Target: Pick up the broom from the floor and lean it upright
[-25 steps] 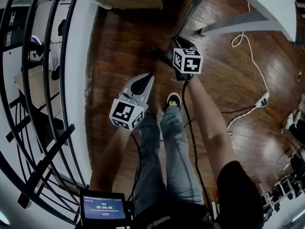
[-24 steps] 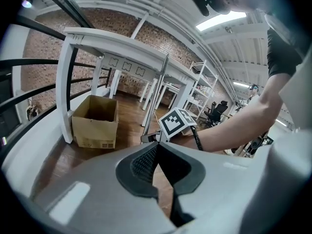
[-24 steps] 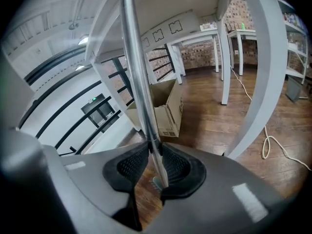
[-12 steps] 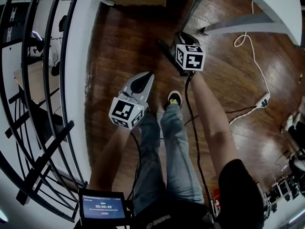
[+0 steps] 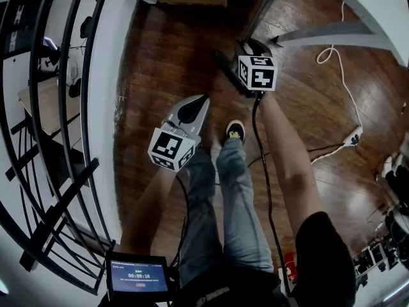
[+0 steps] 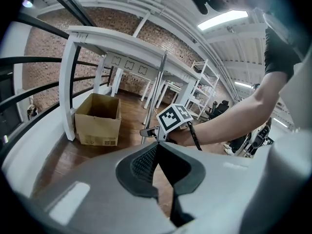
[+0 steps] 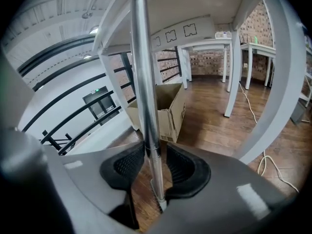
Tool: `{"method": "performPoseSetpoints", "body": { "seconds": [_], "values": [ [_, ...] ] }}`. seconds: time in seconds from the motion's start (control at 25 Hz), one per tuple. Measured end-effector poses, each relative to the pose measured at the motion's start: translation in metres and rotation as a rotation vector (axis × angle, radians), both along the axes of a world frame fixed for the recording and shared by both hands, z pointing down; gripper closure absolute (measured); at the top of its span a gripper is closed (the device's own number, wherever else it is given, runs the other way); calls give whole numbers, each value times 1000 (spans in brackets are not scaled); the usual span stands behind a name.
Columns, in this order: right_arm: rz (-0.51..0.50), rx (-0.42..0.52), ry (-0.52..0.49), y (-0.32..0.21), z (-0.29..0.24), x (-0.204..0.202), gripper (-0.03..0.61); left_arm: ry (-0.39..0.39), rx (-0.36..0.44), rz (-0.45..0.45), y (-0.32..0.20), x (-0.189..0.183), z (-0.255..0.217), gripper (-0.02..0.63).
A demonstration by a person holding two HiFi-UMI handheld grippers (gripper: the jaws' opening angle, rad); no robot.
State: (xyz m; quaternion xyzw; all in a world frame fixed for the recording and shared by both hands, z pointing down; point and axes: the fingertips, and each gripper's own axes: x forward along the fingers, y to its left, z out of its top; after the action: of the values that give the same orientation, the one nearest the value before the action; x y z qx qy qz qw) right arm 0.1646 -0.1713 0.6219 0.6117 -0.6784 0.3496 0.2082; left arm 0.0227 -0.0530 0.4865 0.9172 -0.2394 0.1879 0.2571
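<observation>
Broom (image 7: 144, 82): slim silver metal pole, standing upright, brush head unseen.

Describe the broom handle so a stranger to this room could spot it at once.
Find the white table frame with the cardboard box by its leg. Before it, a thin metal broom handle stands upright between the jaws of the right gripper, which have just been opening. It alone is slim and silver; the legs are thick and white.

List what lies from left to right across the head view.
Black metal railing, white curved ledge, left gripper, right gripper whose jaws have just been opening with the silver broom pole between them, white power strip on the wooden floor.
</observation>
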Motion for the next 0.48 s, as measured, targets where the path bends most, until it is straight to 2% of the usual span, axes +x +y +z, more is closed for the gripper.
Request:
{"method": "performPoseSetpoints", "body": {
  "seconds": [0.48],
  "values": [
    [-27,111,17,18,-47,-5,395,-3,17,-9,0,-10,-19,595]
  ]
}}
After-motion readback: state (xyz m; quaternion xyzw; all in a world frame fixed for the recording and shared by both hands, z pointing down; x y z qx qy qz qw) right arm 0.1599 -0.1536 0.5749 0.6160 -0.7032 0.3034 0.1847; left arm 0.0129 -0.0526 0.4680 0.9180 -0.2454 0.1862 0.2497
